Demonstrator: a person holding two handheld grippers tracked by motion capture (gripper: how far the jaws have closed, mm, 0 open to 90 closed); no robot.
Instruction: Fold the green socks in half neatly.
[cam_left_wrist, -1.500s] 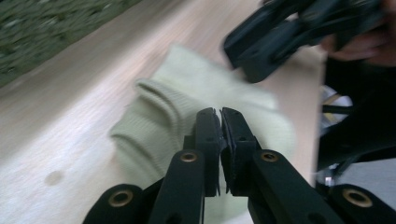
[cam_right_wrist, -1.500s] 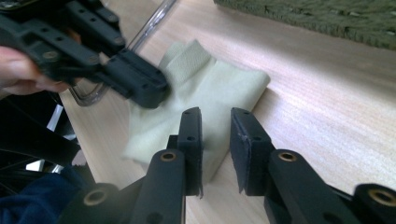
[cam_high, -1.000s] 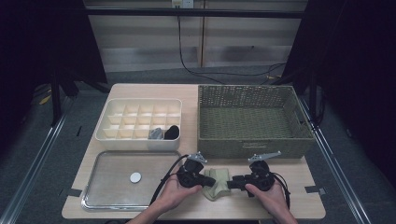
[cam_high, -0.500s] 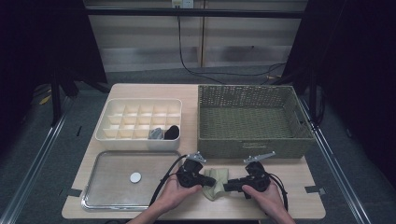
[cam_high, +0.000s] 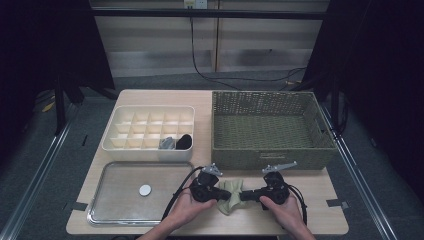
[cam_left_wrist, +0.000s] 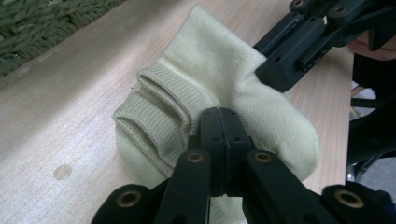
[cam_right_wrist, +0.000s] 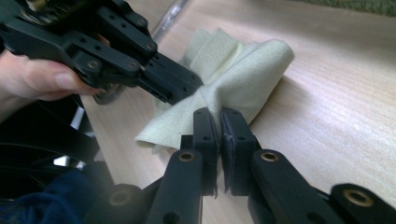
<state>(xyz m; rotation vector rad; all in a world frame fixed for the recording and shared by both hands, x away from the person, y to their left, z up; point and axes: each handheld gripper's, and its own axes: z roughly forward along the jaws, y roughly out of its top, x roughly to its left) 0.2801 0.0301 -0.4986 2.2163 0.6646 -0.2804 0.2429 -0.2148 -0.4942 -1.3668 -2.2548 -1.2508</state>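
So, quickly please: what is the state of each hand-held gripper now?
Left hand-held gripper: closed, holding the pale green sock.
Right hand-held gripper: jaws have just been closing, now pinching the same sock.

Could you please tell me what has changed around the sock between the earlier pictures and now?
The right gripper has just been closing its jaws, and they now pinch the pale green sock from its side. The left gripper stayed shut on the sock's other end. Neither hand shifted visibly, and the sock lies in the same spot on the table, in front of the basket. The tray and the divided box are unchanged.
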